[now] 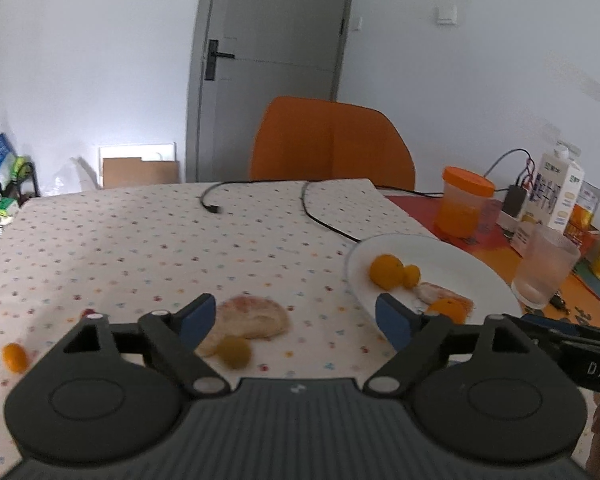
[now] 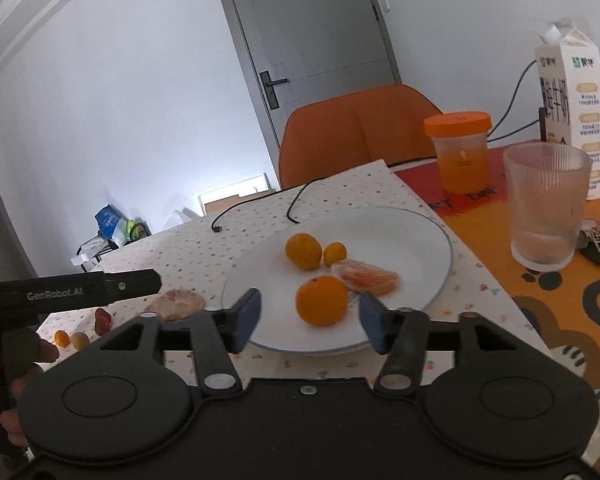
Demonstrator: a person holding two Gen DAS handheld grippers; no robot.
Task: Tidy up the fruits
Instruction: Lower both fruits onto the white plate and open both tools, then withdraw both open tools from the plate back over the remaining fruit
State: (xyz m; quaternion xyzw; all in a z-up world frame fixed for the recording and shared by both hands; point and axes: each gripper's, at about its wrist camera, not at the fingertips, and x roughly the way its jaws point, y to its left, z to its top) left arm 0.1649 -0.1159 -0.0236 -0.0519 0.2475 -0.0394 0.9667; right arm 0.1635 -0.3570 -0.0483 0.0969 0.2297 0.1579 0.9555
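Left hand-held gripper (image 1: 294,322), jaws wide and empty, hangs over the counter (image 1: 148,240) with the peeled citrus piece (image 1: 252,320) just ahead between its fingers, long axis crosswise, left of the plate (image 1: 476,264); right hand-held gripper (image 2: 308,320), also wide, faces the plate's fruit.

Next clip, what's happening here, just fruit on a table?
A person holds a gripper in each hand; both are open and empty. On the white round plate lie two mandarins, one small kumquat and a peeled orange segment cluster. The right gripper hovers at the plate's near edge, around the nearer orange mandarin. The left gripper hovers over the dotted tablecloth, where a peeled pale citrus piece and smaller fruits remain.
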